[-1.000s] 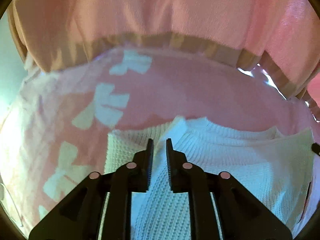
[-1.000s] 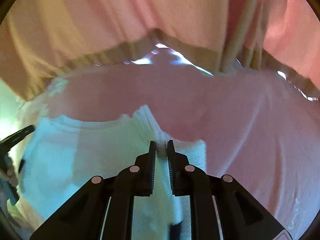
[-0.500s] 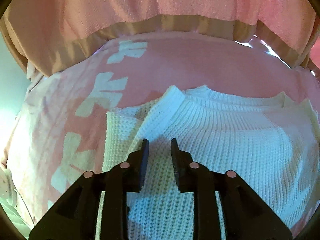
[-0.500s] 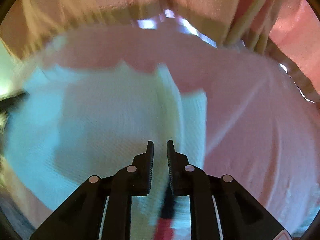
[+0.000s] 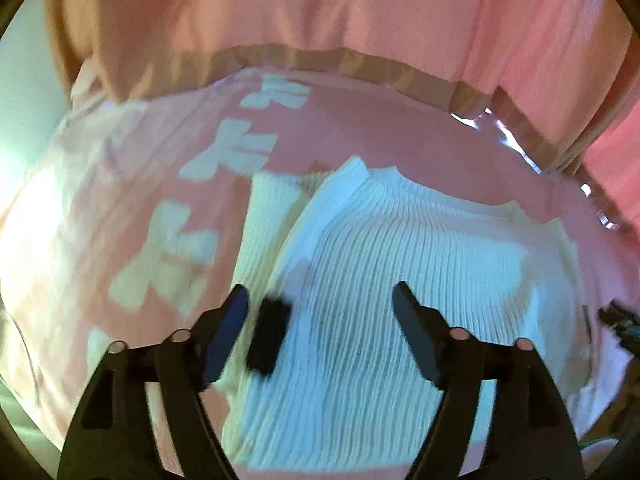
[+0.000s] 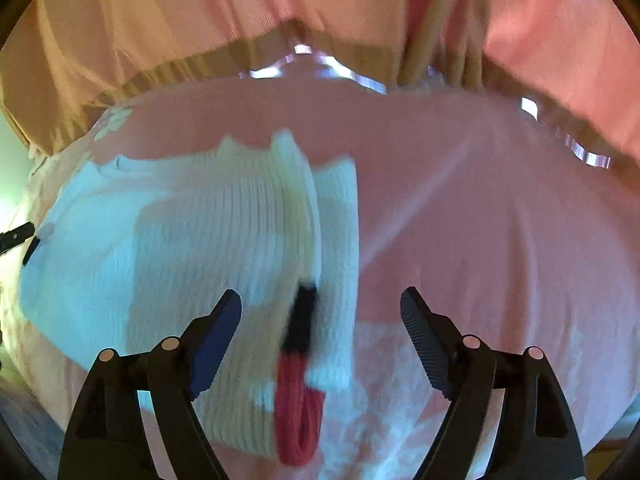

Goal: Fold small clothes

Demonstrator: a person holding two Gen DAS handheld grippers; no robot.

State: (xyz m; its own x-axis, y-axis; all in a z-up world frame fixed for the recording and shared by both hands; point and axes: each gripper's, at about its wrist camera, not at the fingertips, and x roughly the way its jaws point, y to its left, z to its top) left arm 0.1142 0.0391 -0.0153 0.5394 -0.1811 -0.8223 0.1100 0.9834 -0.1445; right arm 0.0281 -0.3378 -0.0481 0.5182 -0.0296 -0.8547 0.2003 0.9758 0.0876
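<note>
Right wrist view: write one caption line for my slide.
Open right tool poised above a folded white knit sweater with black-and-red trim, lying on a pink cloth.

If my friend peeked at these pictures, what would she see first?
Probably the fluffy white knitted sweater, lying in the middle on a pink cloth with pale bow shapes on its left side. Next, the bright red and black trim on the sweater's edge near the right gripper. Both that one and the left gripper are wide open above the sweater, holding nothing.
</note>
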